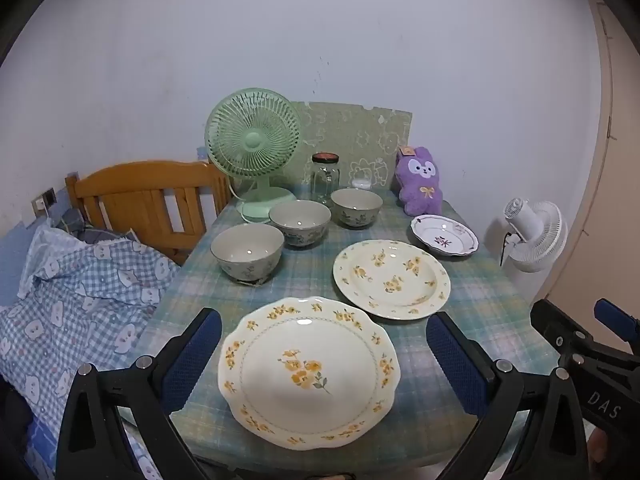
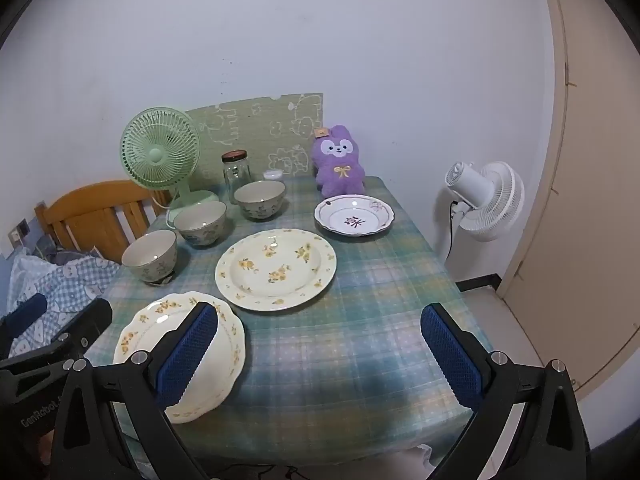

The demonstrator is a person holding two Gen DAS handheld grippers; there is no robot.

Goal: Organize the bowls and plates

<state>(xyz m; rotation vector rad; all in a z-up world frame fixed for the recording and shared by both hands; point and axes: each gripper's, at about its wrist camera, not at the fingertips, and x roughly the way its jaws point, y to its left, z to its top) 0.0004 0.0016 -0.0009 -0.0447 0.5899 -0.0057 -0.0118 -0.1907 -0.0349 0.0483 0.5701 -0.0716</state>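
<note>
Three plates lie on the plaid table: a large yellow-flowered plate [image 1: 308, 372] [image 2: 176, 356] nearest, a deeper yellow-flowered plate [image 1: 391, 278] [image 2: 276, 269] mid-table, and a small white plate with a purple flower [image 1: 444, 235] [image 2: 354, 220] far right. Three grey floral bowls [image 1: 247, 251] [image 1: 299, 222] [image 1: 357, 207] stand in a diagonal row on the left; they also show in the right wrist view [image 2: 150, 255] [image 2: 200, 222] [image 2: 260, 199]. My left gripper [image 1: 324, 354] is open, hovering over the nearest plate. My right gripper [image 2: 320, 354] is open over bare tablecloth, right of that plate.
A green desk fan [image 1: 253, 148], a glass jar [image 1: 325, 178] and a purple plush [image 1: 420, 186] stand along the table's back edge. A wooden headboard [image 1: 148, 196] and checked bedding [image 1: 80, 304] lie left. A white floor fan [image 2: 484, 200] stands right of the table [image 2: 380, 280].
</note>
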